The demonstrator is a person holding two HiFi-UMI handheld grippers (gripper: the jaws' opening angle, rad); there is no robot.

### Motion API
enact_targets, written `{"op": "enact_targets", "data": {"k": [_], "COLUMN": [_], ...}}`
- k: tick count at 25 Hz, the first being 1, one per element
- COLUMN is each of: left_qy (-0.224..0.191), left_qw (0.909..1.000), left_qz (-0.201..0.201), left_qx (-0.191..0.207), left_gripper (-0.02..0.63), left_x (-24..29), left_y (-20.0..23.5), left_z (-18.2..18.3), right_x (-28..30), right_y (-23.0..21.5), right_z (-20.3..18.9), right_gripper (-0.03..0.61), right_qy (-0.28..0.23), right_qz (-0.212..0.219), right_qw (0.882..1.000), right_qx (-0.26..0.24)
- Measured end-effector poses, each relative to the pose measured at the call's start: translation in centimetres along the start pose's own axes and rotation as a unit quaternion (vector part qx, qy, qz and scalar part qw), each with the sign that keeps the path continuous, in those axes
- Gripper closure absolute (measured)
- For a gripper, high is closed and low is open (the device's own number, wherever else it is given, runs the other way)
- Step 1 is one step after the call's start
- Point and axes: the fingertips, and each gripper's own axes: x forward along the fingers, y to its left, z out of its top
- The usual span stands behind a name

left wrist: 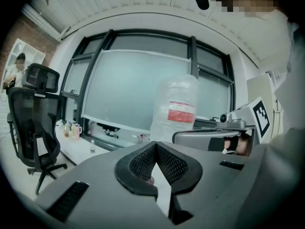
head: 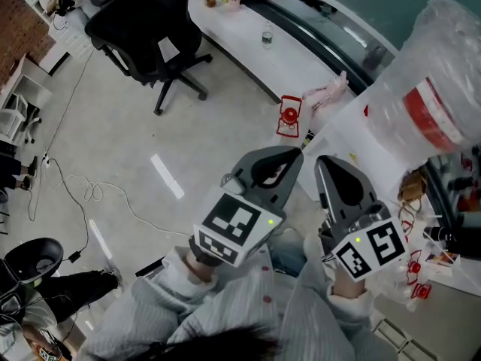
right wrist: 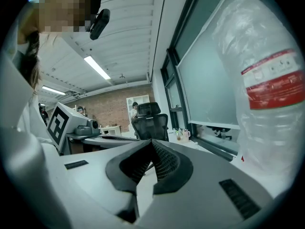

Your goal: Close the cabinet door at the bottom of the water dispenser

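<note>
- The left hand-held gripper (head: 293, 156) has its jaws pressed together on nothing. Its own view shows them meeting, with only the window (left wrist: 133, 89) beyond.
- The right hand-held gripper (head: 325, 164) is likewise closed and empty. It is held just beside the left, and both point near level toward the water dispenser (head: 349, 145).
- Closed jaws suit this step. A door is pushed, not gripped, so I judge the blunt joined tips the right tool.
- The water bottle (head: 428, 89) sits on the dispenser's top, at the head view's right edge. It is about level with both hand-held grippers, so they are much too high for the door.
- The cabinet door at the dispenser's foot shows in no view. I cannot tell whether it stands ajar or how far.
- The sound approach, as I judge it, is to lower one hand-held gripper toward the floor (head: 150, 141) and find the door's free edge. Press there rather than near the hinge, and follow through until the door seats flush.
- Push gently, since a hard shove could rock the dispenser and its bottle.
</note>
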Motion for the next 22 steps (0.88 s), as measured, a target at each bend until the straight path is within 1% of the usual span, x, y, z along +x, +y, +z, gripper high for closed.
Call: {"op": "enact_targets", "data": {"k": [17,22], "left_qy": [0.007,0.014], "left_qw": [1.0000,0.9997], "left_qz": [-0.006,-0.018], "left_qx": [-0.001,0.003], "left_gripper": [0.604,0.603], "left_x": [-0.8,0.0], "left_y": [-0.5,-0.7], "left_z": [-1.0,-1.3], "right_x": [-0.4,-0.6], "right_y": [1.1,0.8], "right_z": [-0.9,-0.9], "right_gripper": [0.565,0.565], "right_qy": [0.011,0.008], "right_qz": [-0.001,-0.005], "right_qw": [1.000,1.000], "right_qx": [0.002,0.000]}}
